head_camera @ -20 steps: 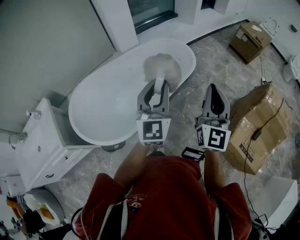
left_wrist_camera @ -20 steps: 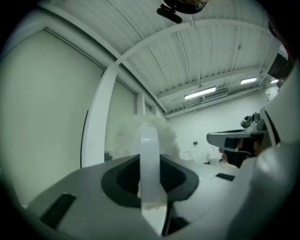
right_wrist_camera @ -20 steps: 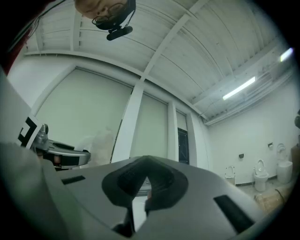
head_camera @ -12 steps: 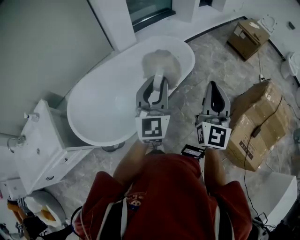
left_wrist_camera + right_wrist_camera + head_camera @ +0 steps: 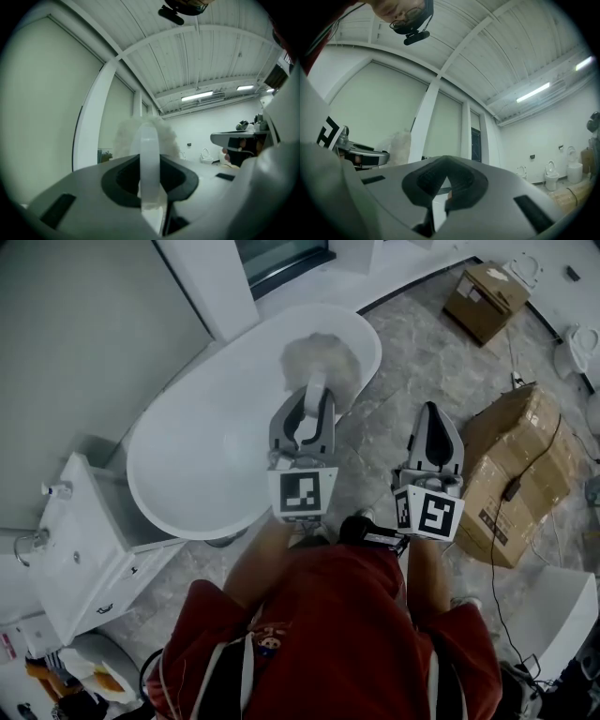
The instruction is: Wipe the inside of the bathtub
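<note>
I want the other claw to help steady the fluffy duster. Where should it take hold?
On the white handle, along the short bare stretch between the fluffy head and the left claw, which is shut on it. Come in from the right with a pad on either side of the handle. The head looks too soft to clamp firmly.

White oval bathtub point(image 5: 202, 451) is lying diagonally, smooth bowl facing up. Fluffy white duster point(image 5: 319, 360) is showing over the tub's far end, contact w/ tub unclear. Its pale handle point(image 5: 150, 154) is sitting clamped btwn the left gripper point(image 5: 309, 416) jaws, head pointing away.
</note>
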